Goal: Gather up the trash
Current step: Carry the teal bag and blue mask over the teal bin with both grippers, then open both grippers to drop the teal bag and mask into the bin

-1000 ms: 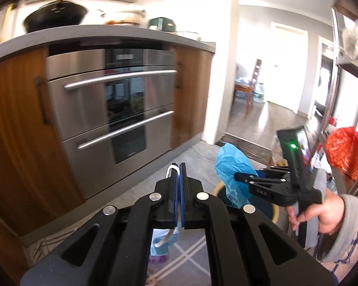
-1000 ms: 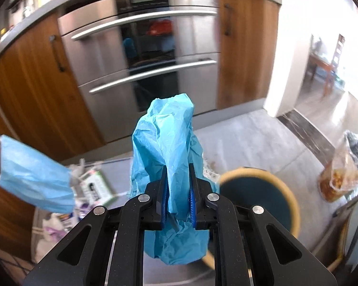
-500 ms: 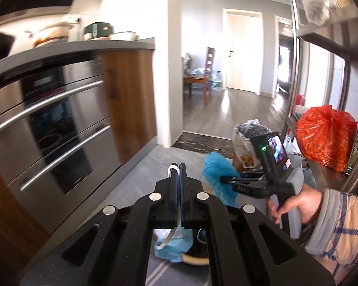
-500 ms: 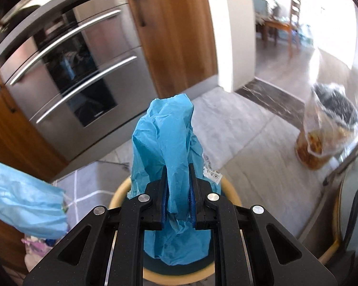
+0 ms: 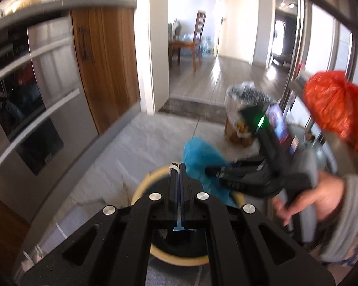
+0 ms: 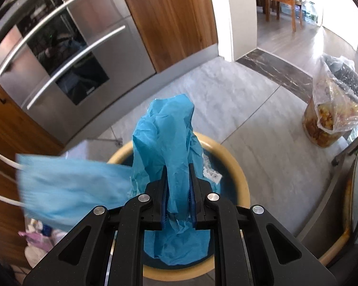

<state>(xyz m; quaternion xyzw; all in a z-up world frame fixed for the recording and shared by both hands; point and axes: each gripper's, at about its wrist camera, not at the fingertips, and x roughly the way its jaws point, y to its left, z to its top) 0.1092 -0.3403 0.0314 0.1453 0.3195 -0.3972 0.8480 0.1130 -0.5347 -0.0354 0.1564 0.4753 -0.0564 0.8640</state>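
My right gripper [image 6: 178, 166] is shut on a crumpled blue glove [image 6: 165, 128] and holds it above a round bin [image 6: 238, 174] with a tan rim and dark blue inside. My left gripper [image 5: 177, 165] is shut on the white ear loop [image 5: 174, 166] of a blue face mask [image 6: 71, 190], which hangs at the left of the right wrist view, over the bin's left edge. In the left wrist view the bin [image 5: 143, 186] lies under my fingers, and the right gripper [image 5: 250, 176] with the glove [image 5: 198, 157] is just to the right.
A steel oven [image 6: 66, 54] and wooden cabinets [image 6: 174, 14] stand to the left. A clear bag of food waste [image 6: 331, 121] sits on the floor to the right. More litter [image 6: 40, 238] lies on the floor at lower left. An orange bag [image 5: 334, 104] is on a shelf.
Both grippers have swung right and moved over the bin. The mask has come closer to the glove and now hangs at the bin's left rim. Both stay shut.
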